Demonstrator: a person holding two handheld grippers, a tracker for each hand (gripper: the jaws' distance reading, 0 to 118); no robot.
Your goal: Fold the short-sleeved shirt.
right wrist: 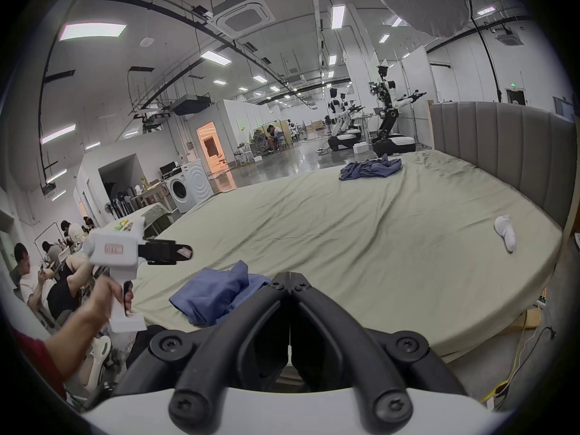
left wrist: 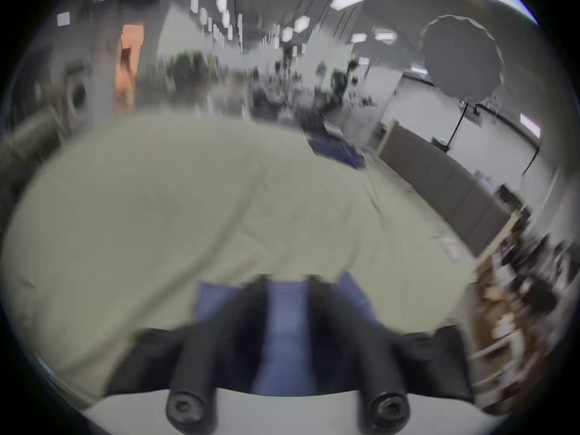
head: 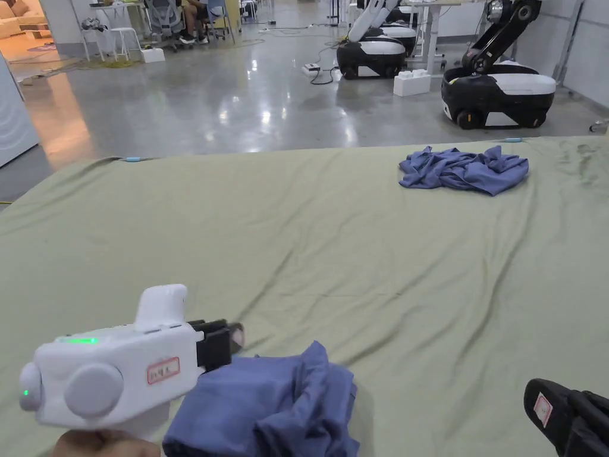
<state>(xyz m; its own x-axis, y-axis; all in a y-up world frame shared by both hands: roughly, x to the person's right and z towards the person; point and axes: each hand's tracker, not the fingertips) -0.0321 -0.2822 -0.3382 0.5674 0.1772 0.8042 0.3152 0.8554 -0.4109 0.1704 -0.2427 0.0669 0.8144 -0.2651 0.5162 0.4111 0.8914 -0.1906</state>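
A crumpled blue short-sleeved shirt (head: pixel 267 404) lies bunched at the near edge of the green bed sheet (head: pixel 333 250). My left gripper (head: pixel 235 339) is white with black jaws and hovers just above the shirt's left side; its jaws stand slightly apart, nothing pinched. In the blurred left gripper view, blue cloth (left wrist: pixel 287 322) shows through the gap of the left gripper (left wrist: pixel 287 280). The right gripper view shows the left gripper (right wrist: pixel 185 252) above the shirt (right wrist: pixel 216 291). My right gripper (right wrist: pixel 290 280) is shut and empty, to the right of the shirt, and appears low right in the head view (head: pixel 535 401).
A second blue garment (head: pixel 464 169) lies crumpled at the far right of the bed. A white sock (right wrist: pixel 505 236) rests near the grey padded headboard (right wrist: pixel 502 146). Wheeled robots (head: pixel 496 89) stand on the floor beyond the bed. Several people (right wrist: pixel 25 272) sit off the left side.
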